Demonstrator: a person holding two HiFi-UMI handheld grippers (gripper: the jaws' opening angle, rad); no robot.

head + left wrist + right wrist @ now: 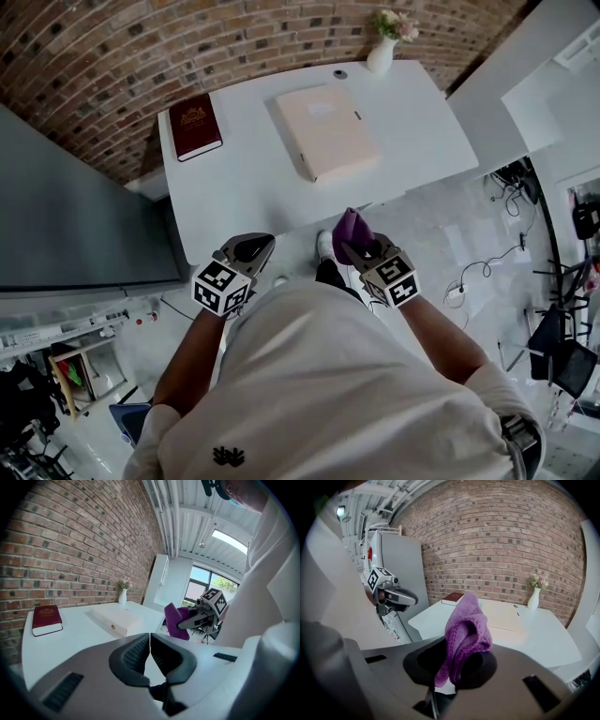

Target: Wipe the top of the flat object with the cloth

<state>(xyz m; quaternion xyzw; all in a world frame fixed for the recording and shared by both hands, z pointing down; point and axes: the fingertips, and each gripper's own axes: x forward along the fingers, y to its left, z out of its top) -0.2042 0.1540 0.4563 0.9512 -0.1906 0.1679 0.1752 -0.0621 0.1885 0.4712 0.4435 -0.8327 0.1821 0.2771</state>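
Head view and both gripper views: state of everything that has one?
left tool: shut, nothing between the jaws, off the table
right tool: shut on the purple cloth
purple cloth: bunched, sticking up from the jaws, not touching the table
cream flat box: closed, lying flat on the table, not yet wiped
red book: closed, lying flat
vase: upright, holding flowers
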